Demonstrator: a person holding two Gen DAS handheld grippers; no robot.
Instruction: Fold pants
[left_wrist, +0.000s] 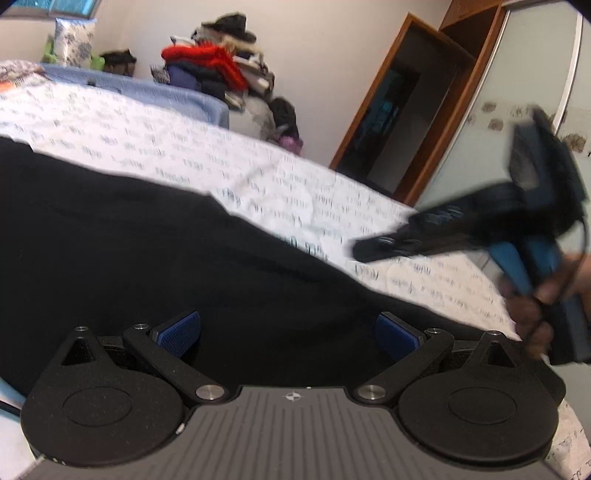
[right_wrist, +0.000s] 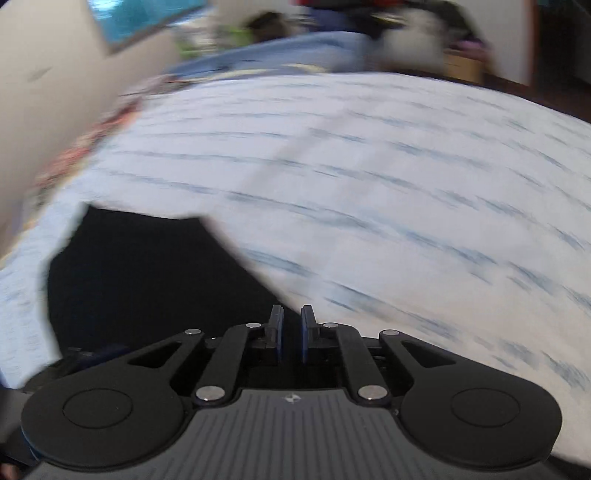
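1. Bedroom setup: bed (left_wrist: 258, 173) under a white sheet with blue print, clothes heap (left_wrist: 221, 70) way back at 12 o'clock, wooden wardrobe (left_wrist: 399, 107) off at 2 o'clock.
2. Black pants (left_wrist: 147, 251) spread flat across the bed, filling the left wrist view from 9 o'clock through the middle. Same pants in the right wrist view down at 8 o'clock, one squared-off end lying near the sheet's left side.
3. Left tool (left_wrist: 288, 334) hovering right over the fabric, blue pads (left_wrist: 181, 330) spread wide, nothing pinched between them.
4. Right tool (right_wrist: 291, 332) nearly closed, just a thin slit between the pads, no cloth in there as far as visible. Seen from the left wrist at 3 o'clock, blurred, lifted clear above the sheet, hand (left_wrist: 535, 314) wrapped round the handle.
5. Probably between grabs, so next up looks like picking a fresh edge to fold over.
6. Tips for doing it clean: open the right tool properly before diving in, pinch both layers right at the hem or waistband corner, not mid-panel.
7. Match the left tool on the opposite corner, lift both evenly, keep the edge taut, lay over without dragging the sheet.
8. Black on black hides wrinkles, so worth smoothing after.
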